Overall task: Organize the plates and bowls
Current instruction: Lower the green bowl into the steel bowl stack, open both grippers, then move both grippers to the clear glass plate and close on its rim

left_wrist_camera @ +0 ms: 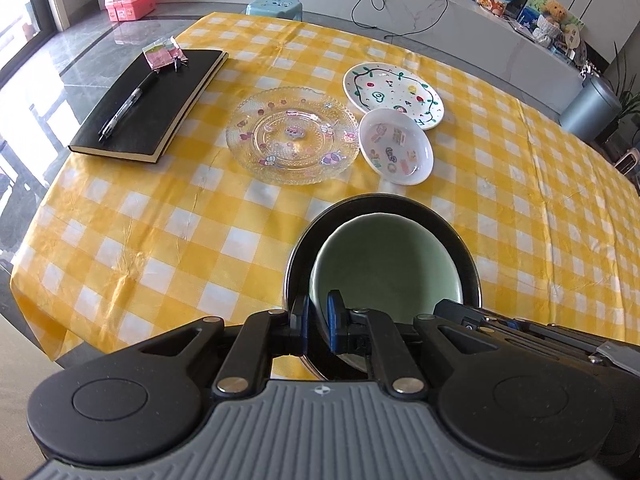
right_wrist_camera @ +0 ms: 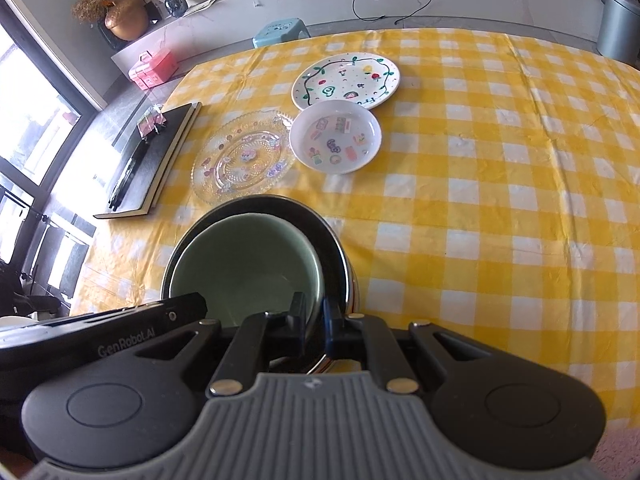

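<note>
A pale green bowl (left_wrist_camera: 384,260) sits nested inside a black bowl (left_wrist_camera: 400,204) with a shiny steel outside, near the table's front edge. My left gripper (left_wrist_camera: 318,316) is shut on the left side of the stacked rims. My right gripper (right_wrist_camera: 316,316) is shut on the right side, one finger inside the green bowl (right_wrist_camera: 248,264) and one outside the black bowl (right_wrist_camera: 320,224). Further back lie a clear glass plate (left_wrist_camera: 292,136) (right_wrist_camera: 244,158), a white painted plate (left_wrist_camera: 394,94) (right_wrist_camera: 346,80) and a small white sticker dish (left_wrist_camera: 396,152) (right_wrist_camera: 334,142).
A yellow checked cloth (left_wrist_camera: 160,240) covers the table. At the left, beside the glass plate, a black notebook (left_wrist_camera: 160,96) (right_wrist_camera: 160,152) carries a pen and a pink packet. Beyond the table are a blue stool (left_wrist_camera: 274,6), a pink box (left_wrist_camera: 130,2) and a grey bin (right_wrist_camera: 620,24).
</note>
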`<action>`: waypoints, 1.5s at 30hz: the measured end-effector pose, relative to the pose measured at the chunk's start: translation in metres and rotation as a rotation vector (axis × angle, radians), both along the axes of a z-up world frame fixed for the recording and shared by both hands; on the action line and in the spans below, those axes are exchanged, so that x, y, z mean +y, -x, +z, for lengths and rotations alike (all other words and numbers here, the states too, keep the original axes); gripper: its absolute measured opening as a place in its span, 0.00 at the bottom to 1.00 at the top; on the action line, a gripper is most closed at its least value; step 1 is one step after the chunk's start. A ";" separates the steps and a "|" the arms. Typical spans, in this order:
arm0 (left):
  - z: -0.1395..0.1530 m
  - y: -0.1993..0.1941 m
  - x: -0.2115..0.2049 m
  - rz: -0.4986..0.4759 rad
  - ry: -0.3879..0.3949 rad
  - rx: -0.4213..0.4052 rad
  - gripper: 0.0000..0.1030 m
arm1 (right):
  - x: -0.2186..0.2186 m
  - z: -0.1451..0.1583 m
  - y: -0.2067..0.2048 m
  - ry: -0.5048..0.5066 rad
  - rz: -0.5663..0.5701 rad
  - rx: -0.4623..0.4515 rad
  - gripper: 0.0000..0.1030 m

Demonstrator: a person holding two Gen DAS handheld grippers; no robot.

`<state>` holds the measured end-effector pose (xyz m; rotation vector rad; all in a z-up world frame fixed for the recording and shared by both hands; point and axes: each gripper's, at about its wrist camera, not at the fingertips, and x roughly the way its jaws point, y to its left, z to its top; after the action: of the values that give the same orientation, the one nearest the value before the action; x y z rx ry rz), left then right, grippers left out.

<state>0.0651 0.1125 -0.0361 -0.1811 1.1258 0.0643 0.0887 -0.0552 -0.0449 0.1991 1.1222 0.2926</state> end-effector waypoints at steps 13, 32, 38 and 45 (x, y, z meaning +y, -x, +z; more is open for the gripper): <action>0.017 0.000 0.002 -0.005 -0.007 -0.042 0.12 | -0.005 0.021 0.002 -0.025 -0.003 -0.065 0.10; 0.044 -0.009 -0.001 -0.078 0.004 -0.148 0.29 | -0.046 0.048 0.004 -0.105 -0.067 -0.219 0.32; 0.040 -0.025 0.008 -0.087 0.054 -0.170 0.30 | -0.060 0.038 -0.010 -0.117 -0.100 -0.215 0.34; 0.032 -0.053 0.019 -0.084 0.090 -0.173 0.30 | -0.061 0.018 -0.039 -0.107 -0.114 -0.172 0.34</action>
<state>0.1182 0.1318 -0.0045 -0.2151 0.9627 -0.0761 0.1272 -0.1164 -0.0265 0.3258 0.9224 0.2634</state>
